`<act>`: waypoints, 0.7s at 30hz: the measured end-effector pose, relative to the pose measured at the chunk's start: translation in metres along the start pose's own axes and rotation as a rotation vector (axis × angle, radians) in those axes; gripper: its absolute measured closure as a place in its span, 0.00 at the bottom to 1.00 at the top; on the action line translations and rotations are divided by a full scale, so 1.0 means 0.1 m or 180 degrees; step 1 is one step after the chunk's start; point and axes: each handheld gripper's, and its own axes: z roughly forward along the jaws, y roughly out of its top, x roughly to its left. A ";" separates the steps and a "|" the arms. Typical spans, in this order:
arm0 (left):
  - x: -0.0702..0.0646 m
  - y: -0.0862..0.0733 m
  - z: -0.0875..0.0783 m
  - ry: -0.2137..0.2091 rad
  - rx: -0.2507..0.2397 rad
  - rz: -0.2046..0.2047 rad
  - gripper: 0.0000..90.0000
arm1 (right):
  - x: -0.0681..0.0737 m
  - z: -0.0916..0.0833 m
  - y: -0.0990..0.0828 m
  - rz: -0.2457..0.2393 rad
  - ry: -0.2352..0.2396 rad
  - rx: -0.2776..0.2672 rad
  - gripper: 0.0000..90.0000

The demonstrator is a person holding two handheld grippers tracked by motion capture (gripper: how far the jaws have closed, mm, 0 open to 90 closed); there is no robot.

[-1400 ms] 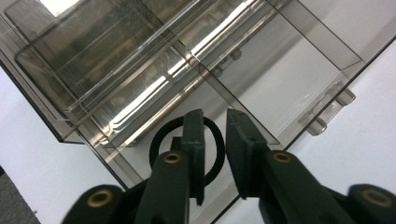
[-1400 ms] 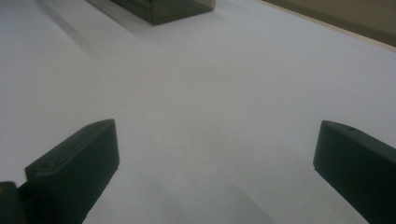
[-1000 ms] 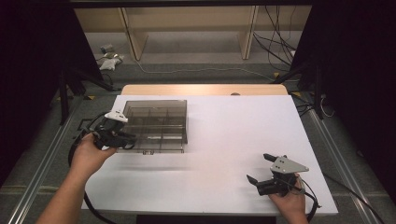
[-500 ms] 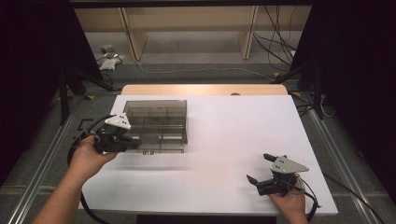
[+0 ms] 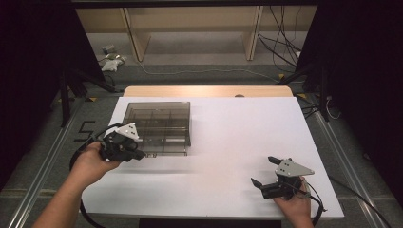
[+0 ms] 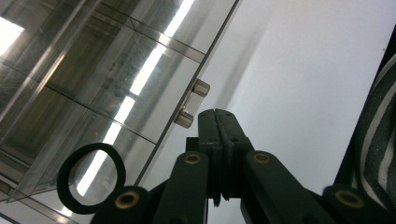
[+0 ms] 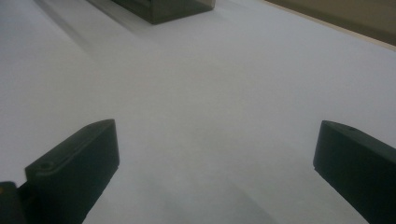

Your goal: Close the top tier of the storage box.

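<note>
Nearest to the person, at the front right of the white table (image 5: 228,156), the right hand (image 5: 295,207) holds the right gripper (image 5: 267,172) low over the bare surface. Its jaws stand wide apart, with nothing between them; in the right gripper view only white tabletop lies between the two black jaws, and a dark corner of the box (image 7: 163,9) shows far ahead at the top edge.

On the left side, a little farther, the left hand (image 5: 90,160) holds the left gripper (image 5: 141,155) at the front left corner of the clear compartment box (image 5: 159,126). Its jaws are pressed together and grasp nothing. In the left gripper view the closed tips (image 6: 218,116) are just beside the small latch (image 6: 192,103) on the front edge of the box; I cannot tell if they touch it. A black ring (image 6: 91,177) shows at the lower left of that view, in front of the transparent lid. A striped sleeve (image 6: 378,154) shows at the right edge.

The box lies flat on the left half of the table, lid closed, its dividers visible through the lid. Nothing stands between the two grippers.

Behind the table are a wooden strip (image 5: 206,91), the floor with cables (image 5: 285,52) and a wooden frame (image 5: 192,23).
</note>
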 end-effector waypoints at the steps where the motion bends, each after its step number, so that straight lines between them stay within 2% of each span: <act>1: 0.00 0.00 0.01 0.0001 0.0027 0.0004 0.99 | 0.00 0.00 0.00 0.0000 0.0000 0.0001 0.02; 6: 0.01 0.01 0.06 0.0060 0.0200 0.0027 0.99 | 0.00 0.00 0.00 -0.0003 -0.0001 -0.0002 0.02; 8: 0.03 0.00 0.08 0.0044 0.0252 -0.0033 0.99 | 0.00 0.00 0.00 -0.0002 -0.0001 -0.0001 0.02; 12: 0.06 -0.02 0.11 0.0060 0.0329 -0.0064 0.99 | 0.00 0.00 0.00 -0.0005 -0.0002 -0.0005 0.02; 17: 0.08 -0.01 0.17 0.0182 0.0500 -0.0037 0.99 | 0.00 0.00 0.00 -0.0010 -0.0002 -0.0005 0.02; 21: 0.10 0.00 0.23 0.0181 0.0564 -0.0027 0.99 | 0.00 0.00 0.00 -0.0010 -0.0003 -0.0007 0.02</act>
